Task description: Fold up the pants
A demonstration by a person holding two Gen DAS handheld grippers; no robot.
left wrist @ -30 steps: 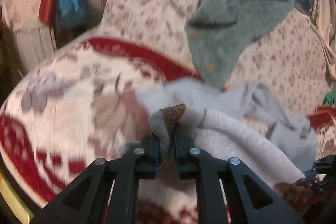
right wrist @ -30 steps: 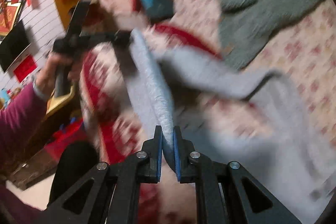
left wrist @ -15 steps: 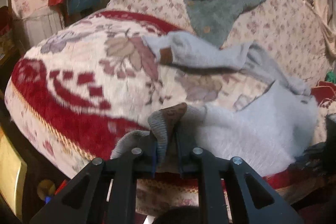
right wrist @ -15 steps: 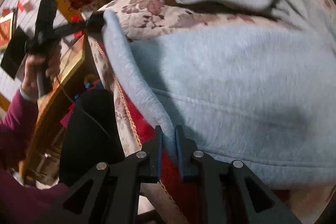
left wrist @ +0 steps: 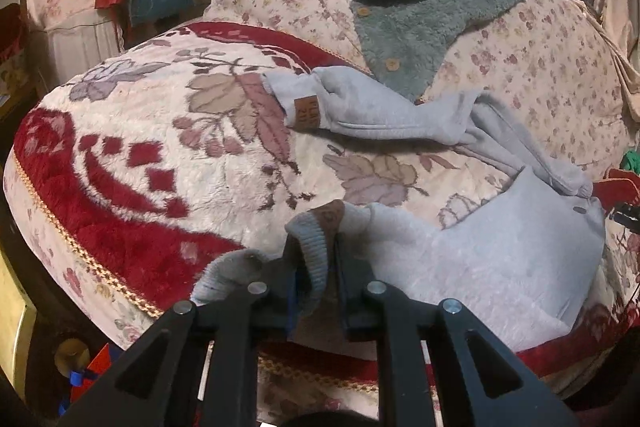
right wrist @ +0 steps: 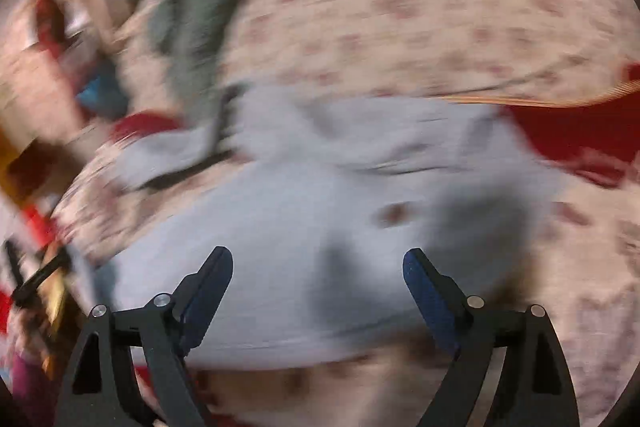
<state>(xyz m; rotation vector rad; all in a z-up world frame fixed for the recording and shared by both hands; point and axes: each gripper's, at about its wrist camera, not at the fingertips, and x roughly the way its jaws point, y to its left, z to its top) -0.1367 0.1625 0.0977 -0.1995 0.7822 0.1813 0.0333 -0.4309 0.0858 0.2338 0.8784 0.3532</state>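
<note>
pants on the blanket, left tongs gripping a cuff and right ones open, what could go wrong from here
1. The left tongs pinch only the ribbed cuff; pulling further could drag the grey pants off the blanket's front edge.
2. The other leg lies twisted and apart, so a fold now might trap wrinkles.
3. The right tongs are open and the view is blurred, so a hasty regrasp may bunch the fabric.

pants (left wrist: 500, 251) on blanket (left wrist: 168, 163); jacket (left wrist: 420, 15) behind
</note>
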